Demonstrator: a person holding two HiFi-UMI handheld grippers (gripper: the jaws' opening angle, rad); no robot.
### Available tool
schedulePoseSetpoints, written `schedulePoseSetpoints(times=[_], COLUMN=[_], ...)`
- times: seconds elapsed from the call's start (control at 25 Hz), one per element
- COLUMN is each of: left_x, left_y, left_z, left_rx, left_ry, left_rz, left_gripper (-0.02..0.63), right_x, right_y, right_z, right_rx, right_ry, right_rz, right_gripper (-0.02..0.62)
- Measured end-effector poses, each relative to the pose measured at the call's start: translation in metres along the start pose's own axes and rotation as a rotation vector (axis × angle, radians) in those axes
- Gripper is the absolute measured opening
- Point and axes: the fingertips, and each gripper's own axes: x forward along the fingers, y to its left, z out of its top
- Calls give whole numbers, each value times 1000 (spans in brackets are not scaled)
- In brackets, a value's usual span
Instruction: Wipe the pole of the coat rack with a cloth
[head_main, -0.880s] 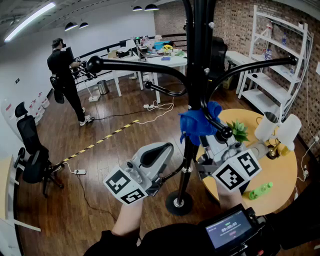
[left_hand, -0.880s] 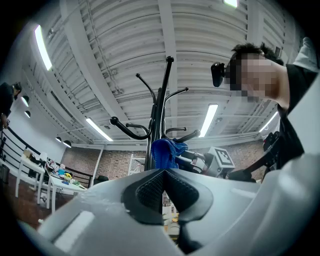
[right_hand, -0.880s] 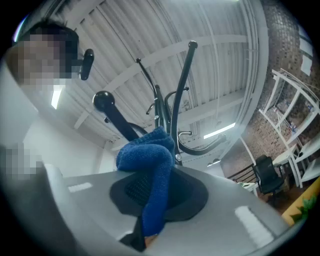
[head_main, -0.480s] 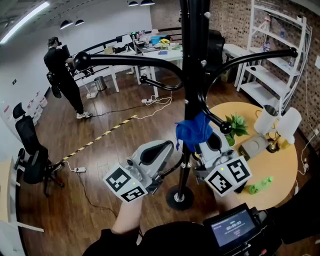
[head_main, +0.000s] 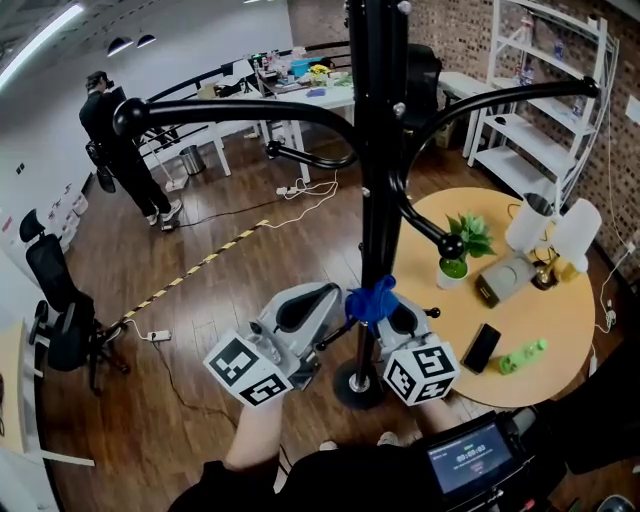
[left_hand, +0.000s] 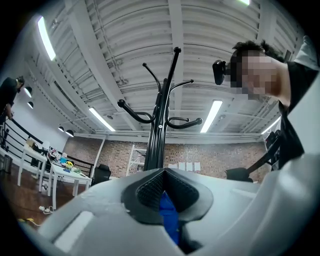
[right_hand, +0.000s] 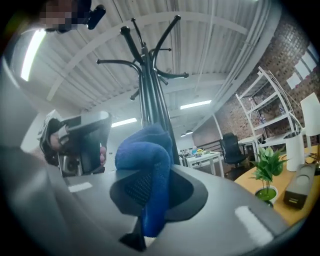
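Blue cloth sits bunched against the black pole of the coat rack, low in the centre of the head view, above the rack's round base. The left gripper is pinched narrow on a fold of the cloth. The right gripper is closed on a thick wad that bulges over its pads. At right stands a round wooden table with a potted plant.
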Motion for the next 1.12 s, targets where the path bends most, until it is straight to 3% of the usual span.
schedulePoseSetpoints(times=[0.32,0.56,0.88,1.12], left_x=[-5,-9,-12,-14], left_y=[-2,-3,-4,-4], left_z=[-14,-15,-11,-6], left_rx=[-32,-21,-12,2], left_ry=[27,42,39,28], left_rz=[12,23,21,29], left_gripper=[0,0,0,0], right_x=[-4,-4,-1,-1], right_y=[-30,-33,-10,7], right_z=[-103,-118,-42,43], right_rx=[-25,-44,-6,-37], right_ry=[206,242,123,-76], right_rz=[-99,-77,-18,50], right_gripper=[46,48,48,47])
